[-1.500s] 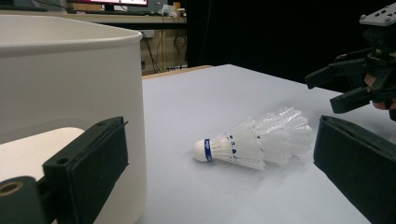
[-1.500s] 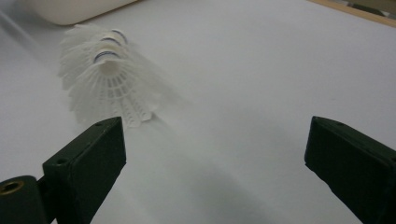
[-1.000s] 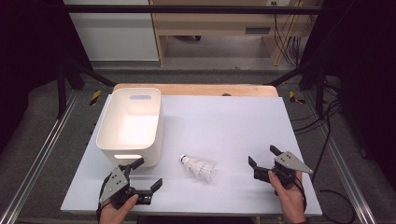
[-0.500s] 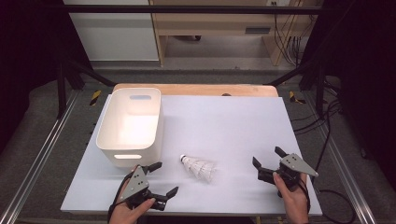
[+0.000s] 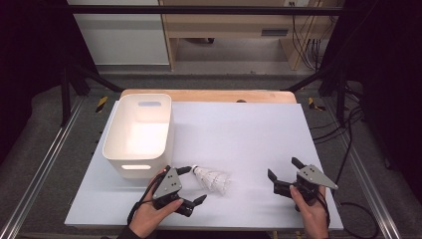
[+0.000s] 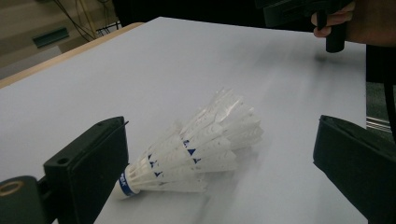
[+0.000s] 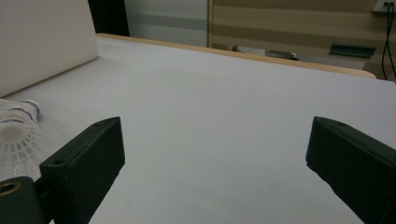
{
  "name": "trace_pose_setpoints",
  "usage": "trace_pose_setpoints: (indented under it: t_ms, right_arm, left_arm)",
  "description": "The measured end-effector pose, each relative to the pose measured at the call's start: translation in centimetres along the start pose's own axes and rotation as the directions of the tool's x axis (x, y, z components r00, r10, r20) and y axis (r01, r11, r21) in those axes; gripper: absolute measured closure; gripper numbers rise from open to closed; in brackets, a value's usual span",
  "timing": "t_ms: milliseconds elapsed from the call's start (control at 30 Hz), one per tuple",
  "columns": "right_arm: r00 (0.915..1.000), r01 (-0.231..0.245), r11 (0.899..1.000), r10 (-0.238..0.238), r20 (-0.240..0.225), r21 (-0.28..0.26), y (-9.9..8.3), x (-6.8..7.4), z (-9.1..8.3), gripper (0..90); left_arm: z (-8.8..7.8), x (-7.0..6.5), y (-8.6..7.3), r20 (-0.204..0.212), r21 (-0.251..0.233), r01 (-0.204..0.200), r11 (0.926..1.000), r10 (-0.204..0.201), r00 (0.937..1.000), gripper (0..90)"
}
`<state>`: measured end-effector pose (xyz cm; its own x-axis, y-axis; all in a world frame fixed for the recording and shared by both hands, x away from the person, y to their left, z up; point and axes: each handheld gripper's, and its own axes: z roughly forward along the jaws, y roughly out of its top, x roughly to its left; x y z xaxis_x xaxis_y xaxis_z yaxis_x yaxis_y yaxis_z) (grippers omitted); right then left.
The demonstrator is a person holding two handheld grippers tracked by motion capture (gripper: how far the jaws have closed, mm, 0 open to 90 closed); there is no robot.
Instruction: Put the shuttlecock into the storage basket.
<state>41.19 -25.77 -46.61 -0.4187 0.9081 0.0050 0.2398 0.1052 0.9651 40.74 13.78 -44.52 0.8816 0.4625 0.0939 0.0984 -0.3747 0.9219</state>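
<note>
The shuttlecock [image 5: 211, 179] lies on its side on the white table [image 5: 239, 134], cork end toward the bin and its feather skirt fanning toward 4 o'clock, near the table's front edge. Starting at the left, the white bin [image 5: 138, 134] stands upright at about 10 o'clock from the shuttlecock, its mouth open and nothing visible inside, which suggests it is the place the shuttlecock is meant to go. Just in front of the bin's near wall, the left gripper [image 5: 191, 185] sits low over the table with its jaws wide apart, one jaw at 11 o'clock of the cork and the other at 7 o'clock, so the shuttlecock's cork end lies between them. In the left gripper view the cork [image 6: 125, 179] sits almost against the near jaw while the far jaw stands well clear of the feathers; the jaws look set to close across the firm base rather than crush the skirt. Farther right, at 3 o'clock from the shuttlecock and well apart from it, the right gripper [image 5: 283, 173] rests near the front edge, jaws also spread and holding nothing, apparently kept out of the way while the left hand works.
</note>
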Motion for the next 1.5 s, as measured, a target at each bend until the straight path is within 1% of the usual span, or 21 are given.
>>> trace_pose_setpoints:
  t_ms: [100, 233, 267, 333, 400, 533, 700, 800, 900, 1000, 1067, 1100, 1200, 1267, 1367, 1500]
  right_arm:
    - [0.9997, 0.023, 1.000, -0.023, -0.004, 0.019, 0.0, 0.3, 0.2, 4.6]
    - [0.9992, 0.037, 0.999, -0.037, -0.015, 0.022, -0.1, 0.6, 0.2, 4.6]
    - [0.9989, 0.044, 0.999, -0.043, -0.018, 0.025, 0.0, 0.7, 0.2, 4.6]
    - [0.9988, 0.046, 0.999, -0.045, -0.021, 0.027, 0.0, 0.8, 0.2, 4.6]
    - [0.9986, 0.049, 0.998, -0.048, -0.023, 0.027, 0.0, 0.8, 0.2, 4.6]
    - [0.9990, 0.040, 0.999, -0.039, -0.023, 0.024, 0.0, 0.7, 0.1, 4.6]
    - [0.9991, 0.036, 0.999, -0.035, -0.023, 0.026, 0.0, 0.6, 0.1, 4.6]
    - [0.9992, 0.031, 0.999, -0.031, -0.024, 0.026, 0.0, 0.6, 0.0, 4.5]
    - [0.9992, 0.031, 0.999, -0.031, -0.025, 0.024, 0.0, 0.5, 0.0, 4.6]
    - [0.9992, 0.030, 0.999, -0.029, -0.026, 0.025, 0.0, 0.5, 0.0, 4.6]
    - [0.9992, 0.028, 0.999, -0.027, -0.027, 0.026, 0.0, 0.5, 0.0, 4.6]
    - [0.9992, 0.028, 0.999, -0.027, -0.028, 0.027, 0.0, 0.5, 0.0, 4.6]
    - [0.9992, 0.027, 0.999, -0.026, -0.030, 0.027, -0.1, 0.5, 0.0, 4.6]
    - [0.9992, 0.026, 0.999, -0.025, -0.031, 0.027, -0.1, 0.5, 0.0, 4.6]
    - [0.9992, 0.026, 0.999, -0.025, -0.032, 0.029, -0.1, 0.6, 0.0, 4.6]
    - [0.9991, 0.025, 0.999, -0.024, -0.034, 0.031, -0.1, 0.6, 0.0, 4.6]
  left_arm:
    - [0.6, 0.2, 0.1, 0.003, 0.016, -0.008, 0.9998, 0.008, 1.0000, 3.0]
    - [1.4, 0.6, 0.3, 0.003, 0.036, -0.024, 0.9991, 0.024, 0.9997, 3.0]
    - [1.7, 0.7, 0.3, 0.001, 0.037, -0.022, 0.9991, 0.022, 0.9998, 3.0]
    - [2.0, 0.9, 0.3, 0.010, 0.035, -0.009, 0.9994, 0.008, 0.9999, 3.0]
    - [2.3, 1.1, 0.3, 0.012, 0.044, -0.013, 0.9990, 0.012, 0.9999, 3.0]
    - [2.6, 1.3, 0.4, 0.008, 0.057, -0.024, 0.9981, 0.024, 0.9997, 3.1]
    - [2.7, 1.4, 0.3, 0.015, 0.062, -0.021, 0.9979, 0.020, 0.9997, 3.1]
    - [2.8, 1.4, 0.3, 0.013, 0.066, -0.027, 0.9974, 0.026, 0.9996, 3.1]
    - [2.7, 1.5, 0.3, 0.010, 0.062, -0.029, 0.9977, 0.028, 0.9995, 3.0]
    - [2.8, 1.6, 0.3, 0.013, 0.059, -0.022, 0.9980, 0.021, 0.9997, 3.0]
    - [2.9, 1.5, 0.3, 0.013, 0.063, -0.028, 0.9976, 0.027, 0.9995, 3.0]
    - [2.9, 1.5, 0.3, 0.005, 0.064, -0.036, 0.9973, 0.035, 0.9994, 3.0]
    - [3.1, 1.6, 0.3, 0.006, 0.064, -0.032, 0.9975, 0.031, 0.9995, 3.1]
    - [3.3, 1.6, 0.3, 0.009, 0.068, -0.026, 0.9973, 0.026, 0.9996, 3.1]
    - [3.6, 1.4, 0.3, 0.023, 0.082, -0.037, 0.9959, 0.035, 0.9991, 3.0]
    - [4.0, 1.2, 0.4, 0.031, 0.094, -0.049, 0.9944, 0.046, 0.9985, 3.0]
